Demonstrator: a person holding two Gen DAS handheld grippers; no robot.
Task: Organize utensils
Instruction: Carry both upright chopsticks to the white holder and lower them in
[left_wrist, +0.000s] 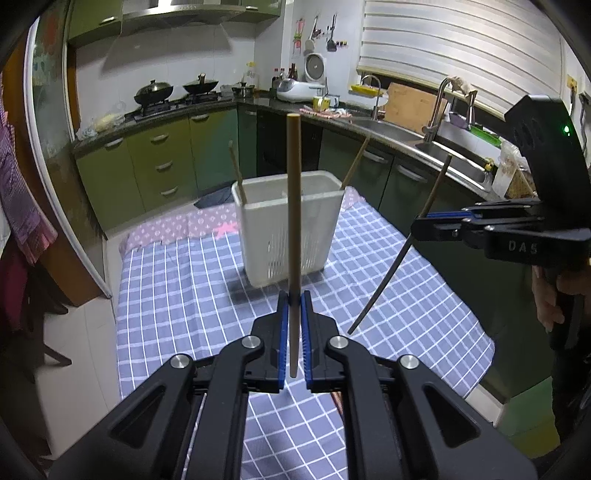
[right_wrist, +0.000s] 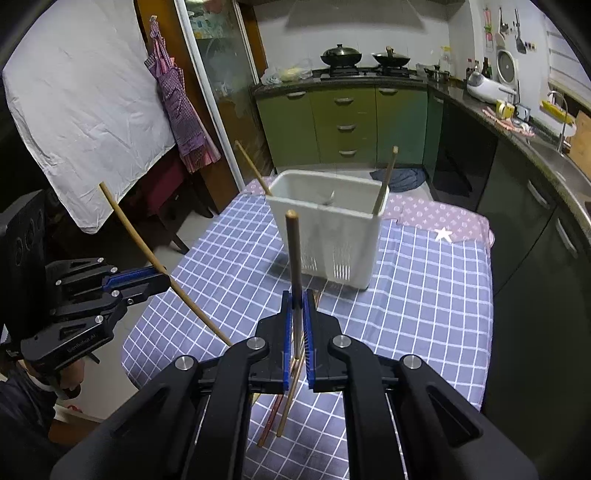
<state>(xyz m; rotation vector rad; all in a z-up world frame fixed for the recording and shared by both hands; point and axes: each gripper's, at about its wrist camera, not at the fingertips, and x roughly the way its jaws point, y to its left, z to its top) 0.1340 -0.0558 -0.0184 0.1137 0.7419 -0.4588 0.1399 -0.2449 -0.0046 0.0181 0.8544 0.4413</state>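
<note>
- Utensils here are chopsticks, and they sit in three places: two already stand in the white holder (left_wrist: 288, 229), one is in each of your grippers, and a few more lie loose on the cloth.
- The checked blue tablecloth (left_wrist: 177, 295) covers the table, with a pink patterned cloth (left_wrist: 177, 225) at its far end; the white holder stands upright on it, ahead of both grippers.
- Your left gripper (left_wrist: 294, 299) is clamped on a light wooden chopstick (left_wrist: 293, 206); the blue pads press it from both sides, and it stands nearly upright, its top end above the holder's rim in the left wrist view.
- Your right gripper (right_wrist: 296, 299) is likewise closed tight on a darker chopstick (right_wrist: 293, 251), which rises between the blue pads towards the holder. From the left wrist view that same chopstick slants, with its lower end hanging free above the cloth.
- Neither held chopstick touches the holder.
- Inside the holder, one chopstick (right_wrist: 384, 181) leans in the right corner and another (right_wrist: 255, 170) leans out at the left corner, as the right wrist camera sees it.
- The loose chopsticks (right_wrist: 286, 398) lie on the tablecloth just below your right gripper, close together and pointing roughly towards the holder.
</note>
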